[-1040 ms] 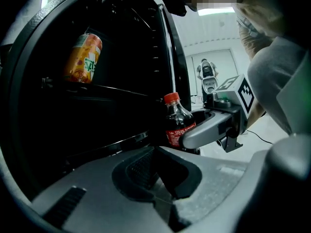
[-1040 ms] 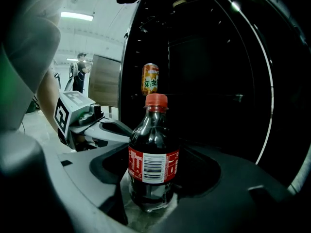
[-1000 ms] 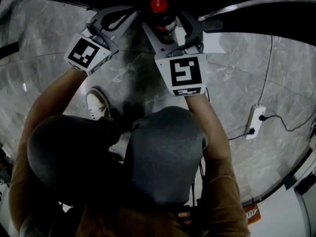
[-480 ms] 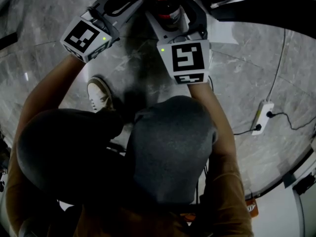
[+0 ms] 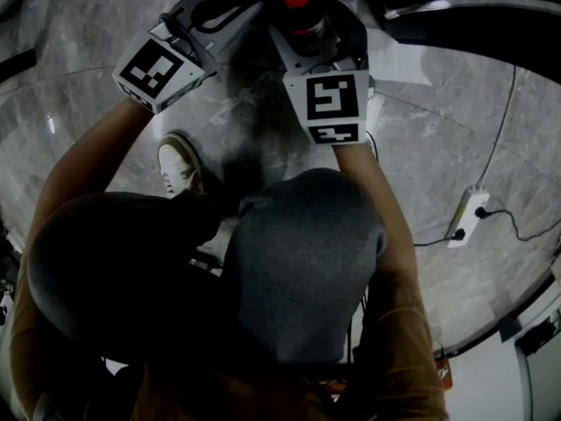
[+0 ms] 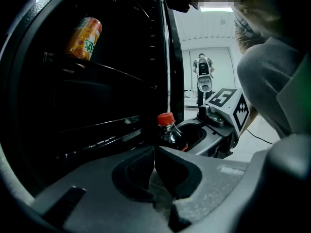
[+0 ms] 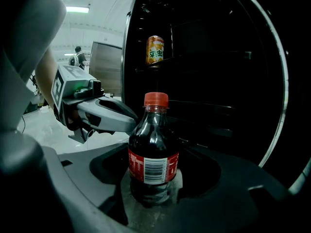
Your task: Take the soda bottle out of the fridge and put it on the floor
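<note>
Dark cola in a clear plastic soda bottle (image 7: 152, 144), with a red cap and a red label with a barcode panel. It stands upright, clamped low on its body between the two jaws of the right gripper (image 7: 151, 198), which press in from both sides. Position: just in front of the fridge (image 7: 218, 72), whose open, unlit interior fills the background. The jaws hide the bottle's base, so whether it rests on any surface cannot be told.

Fridge contents: one orange can (image 7: 155, 49), upright on an upper shelf (image 7: 194, 59). The lower shelves are too dark to read.

Left gripper (image 6: 155, 161): jaws closed tip to tip with nothing between them. It is held near the right gripper, to the bottle's left.

Floor (image 5: 438, 130): grey veined marble, seen in the head view beneath both grippers. On it are a white power strip (image 5: 467, 217) with cables plugged in, well off to the right, and a pale shoe (image 5: 178, 167) below the left gripper.
</note>
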A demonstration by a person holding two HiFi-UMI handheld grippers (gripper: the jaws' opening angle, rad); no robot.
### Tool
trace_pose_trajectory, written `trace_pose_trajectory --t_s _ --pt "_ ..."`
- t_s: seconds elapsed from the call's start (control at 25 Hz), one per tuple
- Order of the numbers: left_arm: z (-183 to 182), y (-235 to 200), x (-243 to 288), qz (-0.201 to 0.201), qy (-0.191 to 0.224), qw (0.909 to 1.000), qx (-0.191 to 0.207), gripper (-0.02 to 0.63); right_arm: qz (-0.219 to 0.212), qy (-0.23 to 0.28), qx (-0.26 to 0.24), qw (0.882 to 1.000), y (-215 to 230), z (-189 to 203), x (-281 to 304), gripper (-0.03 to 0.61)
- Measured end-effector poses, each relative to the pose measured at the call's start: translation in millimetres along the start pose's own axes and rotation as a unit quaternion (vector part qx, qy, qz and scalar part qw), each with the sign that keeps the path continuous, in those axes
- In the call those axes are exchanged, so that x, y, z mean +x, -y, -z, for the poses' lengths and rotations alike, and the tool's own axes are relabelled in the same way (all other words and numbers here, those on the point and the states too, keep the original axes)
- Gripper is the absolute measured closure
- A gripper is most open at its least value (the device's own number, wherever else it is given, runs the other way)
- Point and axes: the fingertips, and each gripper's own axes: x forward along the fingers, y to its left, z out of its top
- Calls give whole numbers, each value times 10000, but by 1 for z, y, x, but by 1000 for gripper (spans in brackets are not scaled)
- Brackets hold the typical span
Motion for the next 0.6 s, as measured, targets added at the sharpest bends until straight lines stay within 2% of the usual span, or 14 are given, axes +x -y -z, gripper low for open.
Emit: trace_pose_trajectory --t_s 0.12,0.32,0.6 --pt "-3 4 2 74 33 10000 -7 612 4 -67 -52 10000 1 7 0 281" --pt "-5 10 -2 232 21 9992 335 612 65 -217 6 9997 1 22 -1 281" --pt "1 6 -8 154 20 9996 249 612 86 -215 -212 9995 1 17 7 281"
